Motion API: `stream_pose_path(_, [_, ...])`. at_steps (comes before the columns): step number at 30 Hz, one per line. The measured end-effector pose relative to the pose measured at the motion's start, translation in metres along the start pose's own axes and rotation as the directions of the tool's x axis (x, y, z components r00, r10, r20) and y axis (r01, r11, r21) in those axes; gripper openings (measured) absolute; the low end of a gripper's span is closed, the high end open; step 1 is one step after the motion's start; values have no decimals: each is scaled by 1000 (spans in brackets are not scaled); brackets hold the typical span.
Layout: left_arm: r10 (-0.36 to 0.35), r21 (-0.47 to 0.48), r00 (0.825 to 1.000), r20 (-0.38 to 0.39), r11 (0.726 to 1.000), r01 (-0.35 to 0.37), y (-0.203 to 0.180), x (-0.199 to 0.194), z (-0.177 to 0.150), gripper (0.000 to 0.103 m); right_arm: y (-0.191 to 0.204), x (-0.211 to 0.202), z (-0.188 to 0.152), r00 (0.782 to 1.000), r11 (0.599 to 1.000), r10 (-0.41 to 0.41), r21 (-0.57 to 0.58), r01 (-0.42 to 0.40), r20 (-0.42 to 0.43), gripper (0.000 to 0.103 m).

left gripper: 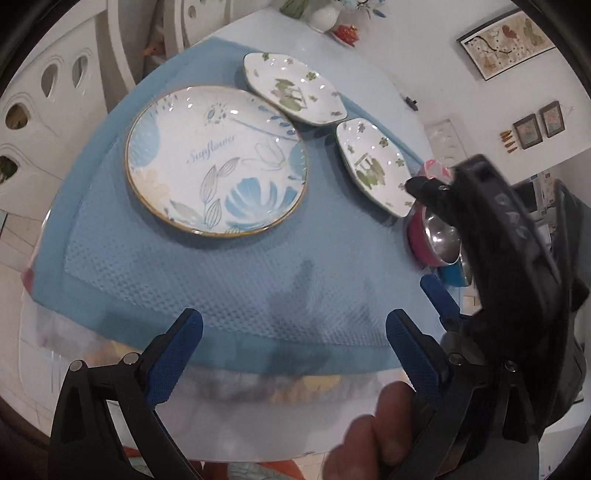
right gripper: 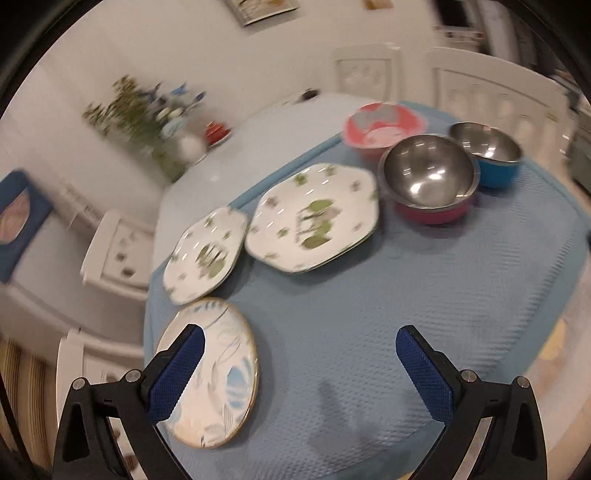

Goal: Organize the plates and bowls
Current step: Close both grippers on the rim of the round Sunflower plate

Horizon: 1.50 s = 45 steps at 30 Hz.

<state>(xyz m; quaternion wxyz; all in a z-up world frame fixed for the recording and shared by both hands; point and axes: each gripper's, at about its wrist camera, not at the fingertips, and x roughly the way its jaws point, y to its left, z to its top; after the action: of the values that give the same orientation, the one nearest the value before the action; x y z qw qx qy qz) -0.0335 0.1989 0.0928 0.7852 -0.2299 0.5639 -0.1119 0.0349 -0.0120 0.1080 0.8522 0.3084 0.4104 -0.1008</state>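
A large round plate with blue flowers and a gold rim lies on the blue mat. Beside it lie two white octagonal plates with green prints, one farther and one nearer the bowls. A steel bowl with a magenta outside, a steel bowl with a blue outside and a pink bowl stand together. My left gripper hovers open over bare mat. My right gripper is open too, its left finger above the round plate.
The mat covers a white table. A vase of flowers and a small red dish stand at its far side. White chairs ring the table. The right gripper's body and a hand fill the left wrist view's right side.
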Motion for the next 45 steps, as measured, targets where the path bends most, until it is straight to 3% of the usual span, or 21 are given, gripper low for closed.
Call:
stream_pose_path(5, [110,57,992,54,992,-114,8,-4,5,99,-7,0,-3,990,989,139,49,-138,-18,103])
stream_pose_path(7, [141,69,989,49,987,-144,14,-1,10,99,-9,9,-3,959,961,270,90,-262,-88,103])
stream_pose_path(9, [173,73,984,30,982,-175,23,5,17,99,-2,22,-7,931,943,331,90,-321,-151,103])
stream_pose_path(13, [238,25,971,39,971,-239,54,14,33,99,16,36,-16,942,958,245,-93,-272,-230,103])
stream_pose_path(16, [325,14,939,112,944,-329,73,14,50,99,33,48,-26,955,945,128,-258,-199,-268,103])
stream_pose_path(18, [346,31,927,141,935,-354,83,18,68,99,46,58,-35,962,918,47,-369,-148,-269,103])
stream_pose_path(24, [403,124,891,209,893,-433,93,22,110,99,61,80,-35,953,862,-18,-488,-138,-301,95])
stream_pose_path(28, [371,257,906,202,873,-414,88,33,122,99,65,98,-31,937,874,-18,-461,-154,-348,83])
stream_pose_path(31, [353,294,916,192,869,-397,87,40,125,97,67,109,-31,933,873,-33,-465,-148,-359,79])
stream_pose_path(37, [313,259,946,81,910,-323,96,65,137,68,70,120,-28,928,876,-33,-458,-152,-370,70])
stream_pose_path(39, [295,250,954,52,921,-298,100,69,139,51,71,126,-26,926,879,-36,-453,-149,-375,65])
stream_pose_path(41, [283,251,958,56,924,-287,101,68,139,46,70,130,-24,925,882,-32,-446,-152,-379,62])
stream_pose_path(43, [271,260,961,57,925,-277,100,66,140,33,70,133,-23,923,884,-22,-439,-162,-384,57])
stream_pose_path(45, [270,263,961,54,925,-275,100,67,141,30,70,138,-23,919,884,-16,-434,-171,-394,51])
